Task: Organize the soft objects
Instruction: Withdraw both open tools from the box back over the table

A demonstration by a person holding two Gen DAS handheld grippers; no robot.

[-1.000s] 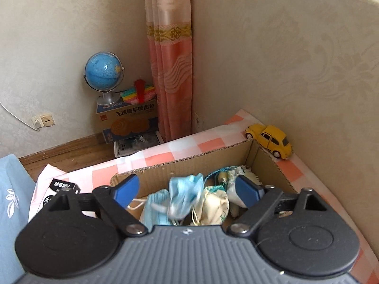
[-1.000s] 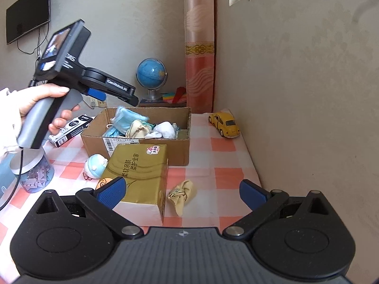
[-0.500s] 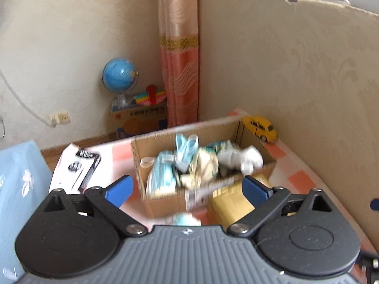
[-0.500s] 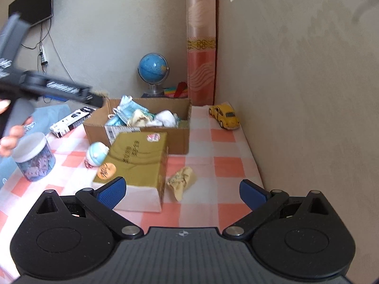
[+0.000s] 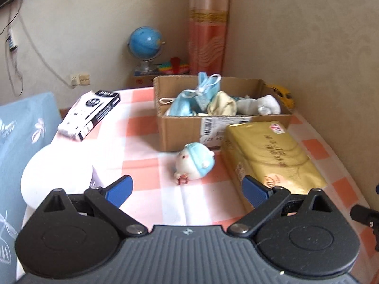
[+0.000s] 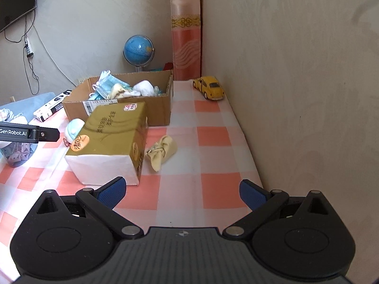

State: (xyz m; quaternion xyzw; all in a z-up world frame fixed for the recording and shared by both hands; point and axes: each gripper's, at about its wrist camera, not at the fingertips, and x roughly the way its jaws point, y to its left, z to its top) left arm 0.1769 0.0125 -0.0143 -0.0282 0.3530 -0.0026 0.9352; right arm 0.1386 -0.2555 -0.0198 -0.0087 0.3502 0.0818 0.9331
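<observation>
The left claw [image 5: 187,190] stood wide open and held nothing; its jaws had just been opening, with nothing between them. The right claw [image 6: 182,193] was also wide open and empty.

Two soft things lay loose on the table [image 6: 213,146]. The plush [image 5: 194,164] lay near the table's middle, just in front of the carton [image 5: 180,130] and just beside the gold box [image 5: 272,156]. The cloth bundle [image 6: 162,151] lay on the other side of the gold box, toward the wall-side edge. The carton stood toward the far edge.

Step in hand, as judged: approach the next loose soft thing for transfer to the carton. The left claw faced the plush; the right claw faced the bundle.

Procedure:
- Centre the plush between the pads before closing.
- Keep the right-hand pad clear of the gold box wall.
- Close gently; the plush would likely compress.
- Lift clear of the carton rim, then release over its open part.

Count:
- carton: one, holding several masks and cloth pieces, number not clear
- gold box: one
- plush: one
- cloth bundle: one
- toy car [image 6: 209,90]: one, at the far wall-side corner
- black-and-white box [image 5: 90,114]: one, at the far left edge
- jar [image 5: 56,172]: one, white-lidded, near the left edge
- globe [image 5: 145,45]: one, beyond the table
</observation>
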